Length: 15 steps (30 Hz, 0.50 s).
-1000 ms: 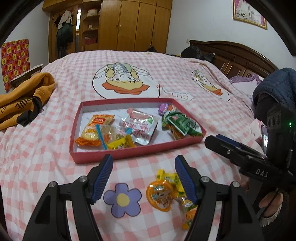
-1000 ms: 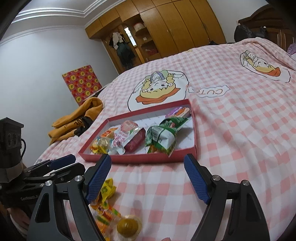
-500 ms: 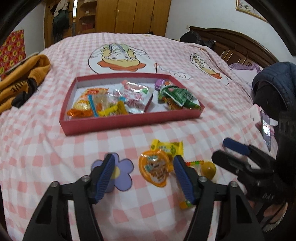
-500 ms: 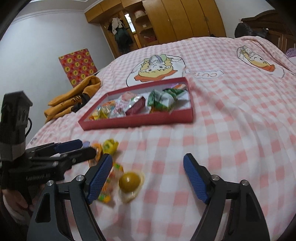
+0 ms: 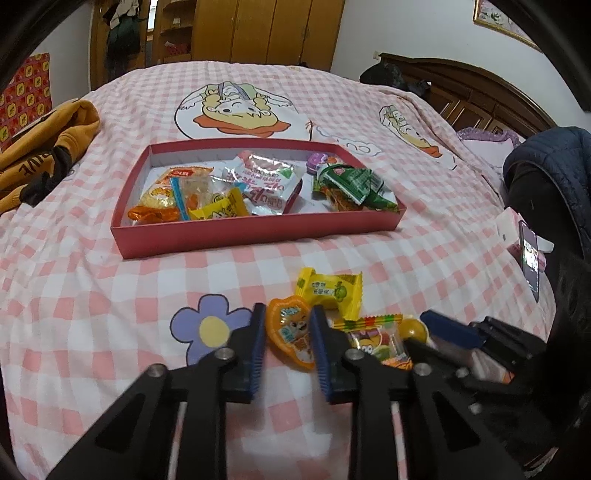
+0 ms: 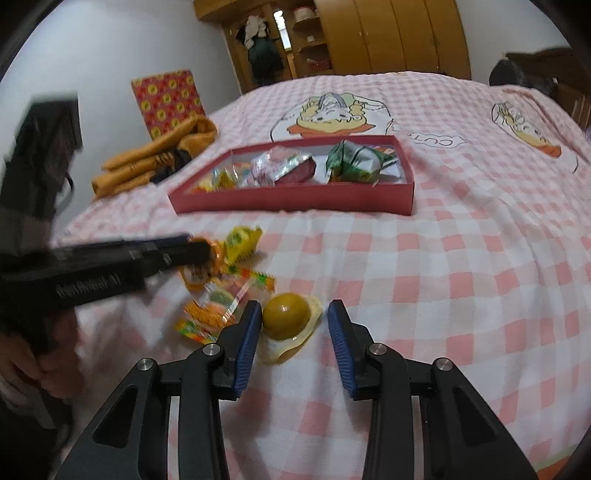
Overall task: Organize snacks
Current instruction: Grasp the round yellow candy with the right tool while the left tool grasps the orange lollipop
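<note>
A bed (image 5: 92,302) covered in pink check is seen, with wooden wardrobes (image 5: 266,33) beyond the red tray (image 5: 258,230). Short of that tray, an orange jelly cup (image 5: 290,334) is bracketed by the left tool (image 5: 288,343), its fingers apart and not clamped. Just beside it, a yellow sweet (image 6: 286,317) is bracketed by the right tool (image 6: 291,332), likewise apart.

Both wrist views look low and close across the pink checked bed (image 5: 92,302), sharing the red rectangular cardboard tray (image 5: 258,232) (image 6: 295,199).
</note>
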{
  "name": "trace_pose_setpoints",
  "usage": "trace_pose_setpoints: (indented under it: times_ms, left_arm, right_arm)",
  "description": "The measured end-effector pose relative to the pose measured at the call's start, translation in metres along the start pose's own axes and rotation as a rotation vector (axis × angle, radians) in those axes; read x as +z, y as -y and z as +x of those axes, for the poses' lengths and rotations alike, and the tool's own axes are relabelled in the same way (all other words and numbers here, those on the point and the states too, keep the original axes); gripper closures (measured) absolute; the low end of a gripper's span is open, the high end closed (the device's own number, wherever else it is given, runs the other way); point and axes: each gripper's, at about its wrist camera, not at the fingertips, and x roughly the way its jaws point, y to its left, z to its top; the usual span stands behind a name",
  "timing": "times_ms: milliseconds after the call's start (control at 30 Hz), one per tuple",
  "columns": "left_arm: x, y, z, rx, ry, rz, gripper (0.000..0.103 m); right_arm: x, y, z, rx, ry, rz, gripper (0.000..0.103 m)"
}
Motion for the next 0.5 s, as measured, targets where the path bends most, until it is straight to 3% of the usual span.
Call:
trace_pose_setpoints:
  times_ms: [67,500]
  left_arm:
    - [0.0,0.0,-0.003,-0.005,0.008,0.001,0.087]
    - [0.0,0.004,-0.016,-0.017,0.043,0.006,0.094]
  right_arm:
    - [0.0,-0.003,-0.001,-0.011,0.003,-0.017,0.069]
    - [0.004,0.008,-0.014,0.006,0.055,0.037,0.069]
